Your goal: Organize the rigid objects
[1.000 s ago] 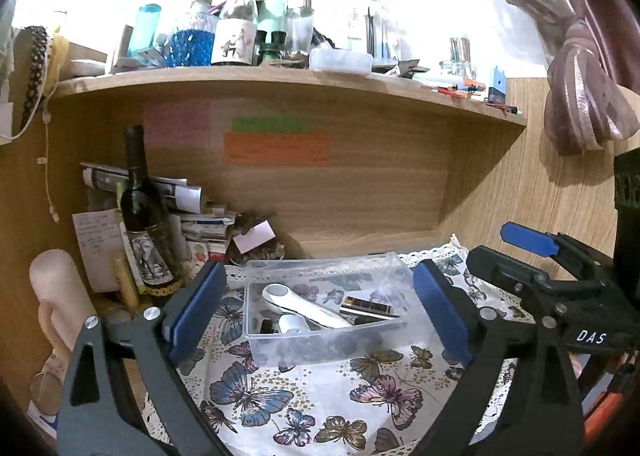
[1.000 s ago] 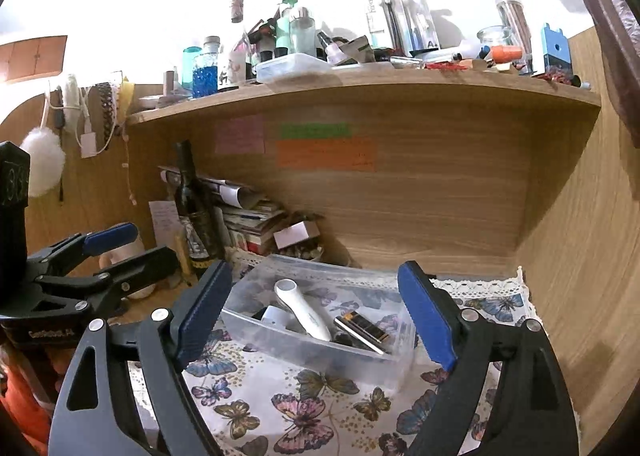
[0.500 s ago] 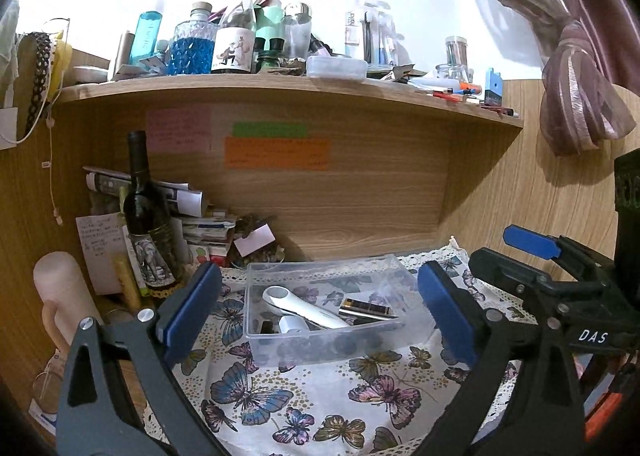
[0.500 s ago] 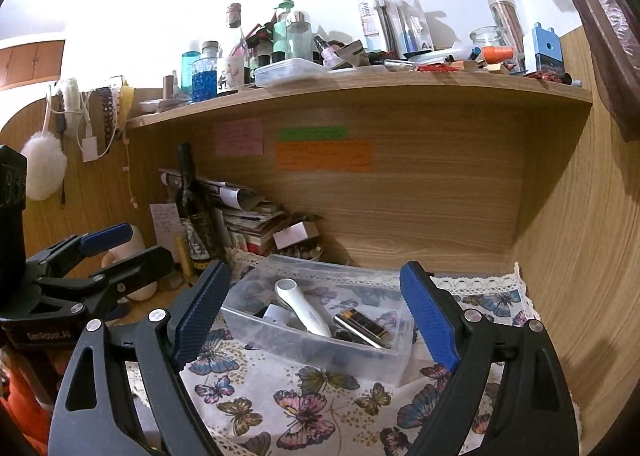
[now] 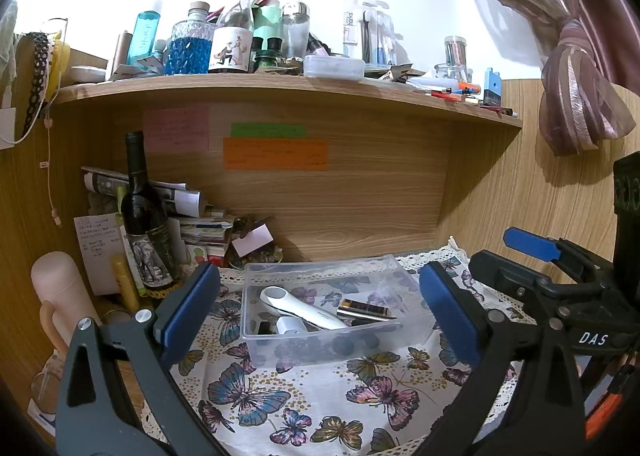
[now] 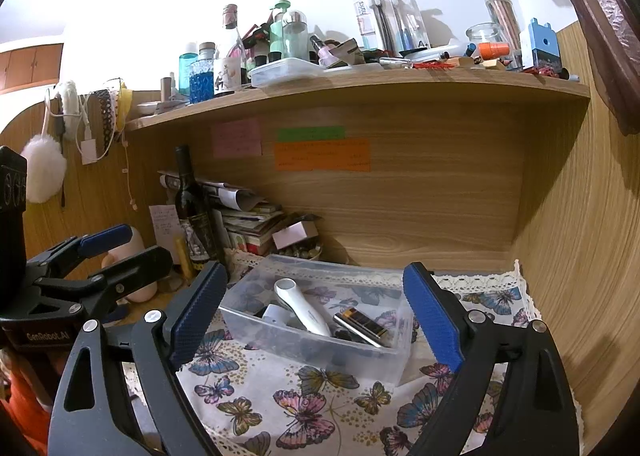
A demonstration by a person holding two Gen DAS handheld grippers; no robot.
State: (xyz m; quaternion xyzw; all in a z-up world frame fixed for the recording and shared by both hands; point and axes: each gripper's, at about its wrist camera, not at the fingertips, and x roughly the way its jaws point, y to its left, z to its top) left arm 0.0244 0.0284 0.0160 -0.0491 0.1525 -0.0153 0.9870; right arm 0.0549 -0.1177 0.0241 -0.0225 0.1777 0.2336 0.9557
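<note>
Sorting looks nearly done: both tools hover wide open and empty over the bin.
Left tool (image 5: 316, 308) and right tool (image 6: 316, 312) frame the clear bin (image 5: 280, 344) at lower centre on the butterfly cloth (image 5: 320, 408), holding a white device (image 5: 300, 306), a dark bar (image 5: 364, 306) and small bits; the shelf (image 5: 280, 81) above remains cluttered. Readable: "DAS", "GenRobot.AI", "harks".

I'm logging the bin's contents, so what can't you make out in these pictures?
- Sticky notes: writing too small, both views.
- Dark items at the bin bottom: blurred by its frosted front wall.
- White block: partly hidden behind the white handle, right view.
- Books: behind the wine bottle.
</note>
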